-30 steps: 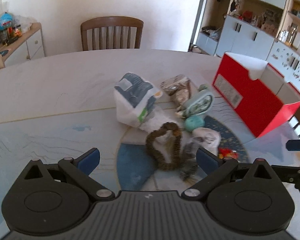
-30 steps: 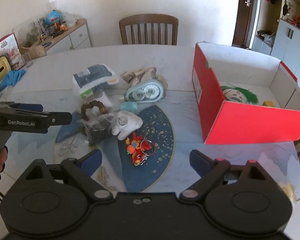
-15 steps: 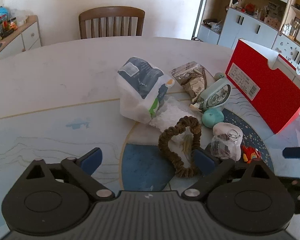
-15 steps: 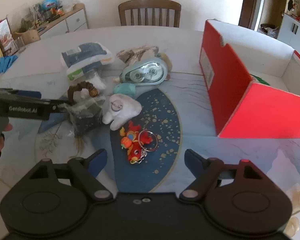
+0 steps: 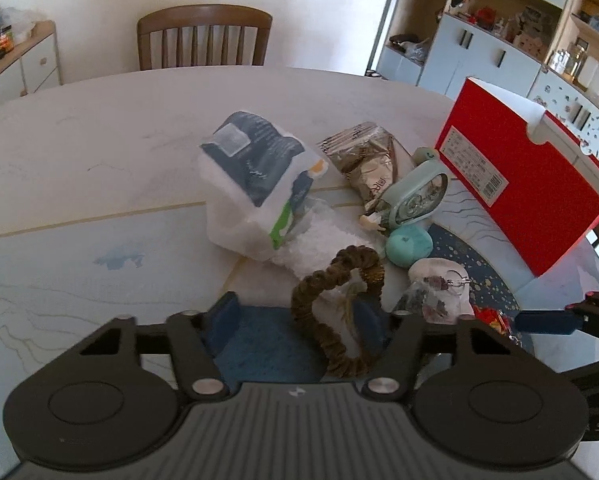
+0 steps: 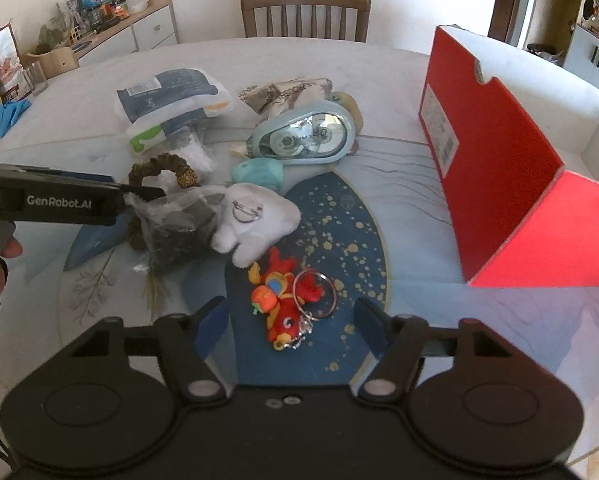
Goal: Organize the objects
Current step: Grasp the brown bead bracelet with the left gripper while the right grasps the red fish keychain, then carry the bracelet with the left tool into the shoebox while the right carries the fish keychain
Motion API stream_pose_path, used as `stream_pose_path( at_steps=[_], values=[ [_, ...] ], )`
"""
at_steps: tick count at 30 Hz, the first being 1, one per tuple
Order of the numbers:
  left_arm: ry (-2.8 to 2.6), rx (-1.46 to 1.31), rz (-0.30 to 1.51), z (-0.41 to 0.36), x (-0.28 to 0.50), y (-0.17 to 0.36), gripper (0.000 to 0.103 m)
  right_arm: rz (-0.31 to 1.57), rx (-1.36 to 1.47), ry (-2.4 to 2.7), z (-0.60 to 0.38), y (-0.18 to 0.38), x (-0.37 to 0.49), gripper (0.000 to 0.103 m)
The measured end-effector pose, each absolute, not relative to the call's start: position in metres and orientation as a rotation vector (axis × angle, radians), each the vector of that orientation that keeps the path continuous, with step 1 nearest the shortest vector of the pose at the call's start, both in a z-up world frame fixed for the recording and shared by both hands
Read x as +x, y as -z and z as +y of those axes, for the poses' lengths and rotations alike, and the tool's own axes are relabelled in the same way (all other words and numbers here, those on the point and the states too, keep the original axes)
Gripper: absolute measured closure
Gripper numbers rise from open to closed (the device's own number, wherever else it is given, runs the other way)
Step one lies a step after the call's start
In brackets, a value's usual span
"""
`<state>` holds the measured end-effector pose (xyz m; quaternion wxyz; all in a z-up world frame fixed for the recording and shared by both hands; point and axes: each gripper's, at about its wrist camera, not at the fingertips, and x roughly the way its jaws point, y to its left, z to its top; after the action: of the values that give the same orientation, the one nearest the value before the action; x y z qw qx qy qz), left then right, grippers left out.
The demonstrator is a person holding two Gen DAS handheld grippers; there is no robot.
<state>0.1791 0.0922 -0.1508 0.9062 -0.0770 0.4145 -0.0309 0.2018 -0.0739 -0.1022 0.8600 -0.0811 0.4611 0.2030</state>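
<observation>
The left gripper (image 5: 299, 316) has just been closing its blue fingers (image 5: 224, 318) around a brown scrunchie (image 5: 335, 312), which lies between them on the desk (image 5: 99, 160); the right pad sits just beside the scrunchie's ring, and whether it presses cannot be told. The right gripper (image 6: 291, 326) has likewise been narrowing its fingers (image 6: 211, 326), which stand about half apart on either side of a red and orange plush keychain (image 6: 283, 304) with a metal ring, not yet touching it. At 11 o'clock from the keychain lies a white plush tooth (image 6: 255, 220), touching a clear bag of dark bits (image 6: 175, 224) at its 9 o'clock. Past these, toward 12 o'clock, sit a teal round object (image 6: 259, 170), a pale blue correction tape dispenser (image 6: 307, 136), a crumpled foil packet (image 6: 287, 94) and a white and navy plastic pack (image 6: 171, 100). A red open box (image 6: 511, 168) stands at 2 o'clock on the desk. A wooden chair (image 6: 305, 14) stands behind the far edge.
</observation>
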Motion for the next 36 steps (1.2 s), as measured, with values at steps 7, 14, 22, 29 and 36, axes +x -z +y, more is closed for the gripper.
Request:
stream_pose_path(
  at_steps=[7, 14, 22, 29, 36],
  values=[
    [0.088, -0.143, 0.858, 0.086, 0.180, 0.150, 0.072, 0.952, -0.194, -0.426, -0.068, 0.103, 0.203, 0.049],
    [0.095, -0.123, 0.865, 0.083, 0.179, 0.149, 0.088, 0.945, -0.195, -0.412, -0.069, 0.102, 0.202, 0.064],
    [0.081, -0.135, 0.859, 0.085, 0.171, 0.141, 0.094, 0.940, -0.196, -0.410, -0.072, 0.100, 0.195, 0.066],
    [0.081, -0.127, 0.860, 0.080, 0.160, 0.124, 0.094, 0.931, -0.167, -0.408, -0.084, 0.086, 0.183, 0.066],
    [0.102, -0.114, 0.849, 0.070, 0.147, 0.098, 0.094, 0.905, -0.139, -0.413, -0.098, 0.065, 0.168, 0.066]
  ],
)
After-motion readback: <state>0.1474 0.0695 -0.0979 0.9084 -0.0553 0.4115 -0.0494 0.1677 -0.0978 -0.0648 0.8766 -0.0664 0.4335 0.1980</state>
